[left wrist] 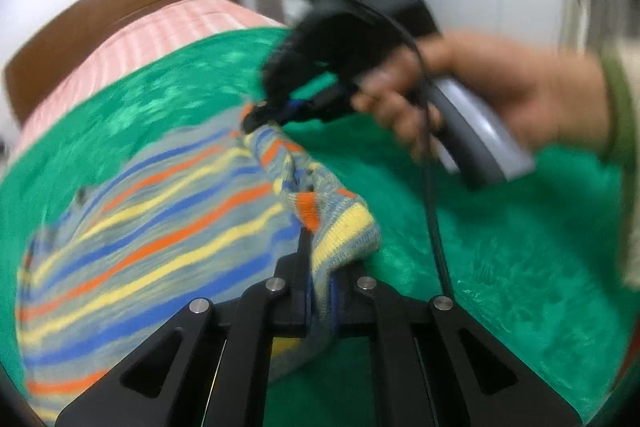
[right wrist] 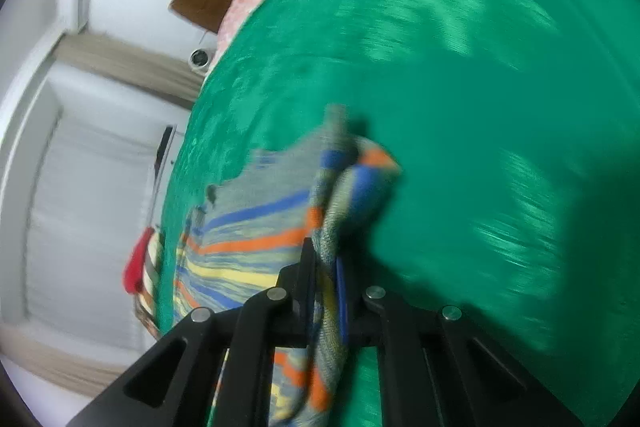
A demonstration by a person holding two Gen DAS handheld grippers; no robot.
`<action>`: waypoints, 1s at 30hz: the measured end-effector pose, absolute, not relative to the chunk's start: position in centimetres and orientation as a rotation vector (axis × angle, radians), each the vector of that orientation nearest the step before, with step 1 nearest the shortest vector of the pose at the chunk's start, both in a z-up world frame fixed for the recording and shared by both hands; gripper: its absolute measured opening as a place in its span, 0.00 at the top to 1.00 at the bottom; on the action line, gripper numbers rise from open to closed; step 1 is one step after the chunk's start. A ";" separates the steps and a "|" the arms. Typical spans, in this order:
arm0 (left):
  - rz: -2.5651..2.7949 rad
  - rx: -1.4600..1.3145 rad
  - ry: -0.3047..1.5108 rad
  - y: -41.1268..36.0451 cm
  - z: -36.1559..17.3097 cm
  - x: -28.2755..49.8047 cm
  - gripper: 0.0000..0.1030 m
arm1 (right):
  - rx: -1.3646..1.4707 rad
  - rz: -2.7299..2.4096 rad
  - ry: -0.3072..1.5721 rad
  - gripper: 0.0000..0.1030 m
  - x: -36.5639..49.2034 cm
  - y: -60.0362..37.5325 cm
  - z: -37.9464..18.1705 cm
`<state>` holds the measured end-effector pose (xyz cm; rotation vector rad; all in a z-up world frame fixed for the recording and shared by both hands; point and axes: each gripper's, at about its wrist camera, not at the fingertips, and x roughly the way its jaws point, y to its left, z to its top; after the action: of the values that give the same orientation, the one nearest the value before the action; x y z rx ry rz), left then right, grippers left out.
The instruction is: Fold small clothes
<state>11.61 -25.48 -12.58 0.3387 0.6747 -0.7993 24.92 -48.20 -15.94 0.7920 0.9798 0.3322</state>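
A small striped knit sweater (left wrist: 152, 227), grey with blue, orange and yellow bands, lies on a green fuzzy blanket (left wrist: 500, 247). My left gripper (left wrist: 320, 267) is shut on the sweater's yellow-edged cuff and lifts it. My right gripper (left wrist: 256, 115), seen in the left wrist view held by a hand, is shut on the sweater's far edge. In the right wrist view the right gripper (right wrist: 324, 267) clamps a bunched fold of the sweater (right wrist: 260, 223) above the blanket (right wrist: 460, 87). Both views are blurred.
The blanket covers a bed with a pink checked sheet (left wrist: 132, 43) and a brown wooden headboard (left wrist: 120, 3). A white wall and a window with pale curtains (right wrist: 88, 187) lie beyond the bed edge. Red cloth (right wrist: 136, 267) hangs at the bedside.
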 end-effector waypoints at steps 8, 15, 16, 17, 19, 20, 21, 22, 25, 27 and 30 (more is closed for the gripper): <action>-0.651 -0.036 0.749 -9.3 -9.6 14.7 0.96 | 0.592 0.546 0.917 0.91 28.7 -34.8 -6.6; -0.445 -0.101 0.814 -0.6 -11.8 17.7 0.95 | 0.418 0.628 0.994 0.91 34.1 -18.2 -8.5; -0.419 -0.101 0.822 0.2 -12.1 18.0 0.94 | 0.395 0.627 1.001 0.91 34.5 -16.3 -9.1; -0.396 -0.099 0.829 0.8 -12.4 18.3 0.89 | 0.384 0.618 1.008 0.88 35.0 -14.5 -10.0; -0.364 -0.090 0.884 2.1 -13.0 18.7 0.58 | 0.367 0.586 1.007 0.77 34.8 -12.9 -11.7; -0.351 -0.087 0.901 2.6 -13.3 18.8 0.38 | 0.372 0.577 1.025 0.57 34.9 -12.3 -12.3; -0.346 -0.093 0.892 3.3 -13.1 18.4 0.30 | 0.400 0.577 1.042 0.51 35.2 -12.4 -12.6; -0.356 -0.103 0.873 3.9 -12.8 18.0 0.29 | 0.446 0.579 1.031 0.49 34.7 -12.7 -12.6; -0.391 -0.136 0.841 4.9 -12.2 18.0 0.27 | 0.468 0.578 0.928 0.49 32.1 -15.2 -10.5; -0.398 -0.158 0.834 4.6 -12.1 18.9 0.27 | 0.369 0.567 0.889 0.49 30.1 -16.3 -8.6; -0.366 -0.157 0.842 4.3 -12.4 20.1 0.45 | 0.173 0.620 0.865 0.53 25.5 -17.1 -6.9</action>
<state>20.11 4.34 -12.42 -0.1568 0.8416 -0.3664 25.48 -17.15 -6.87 0.1728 0.8651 0.6199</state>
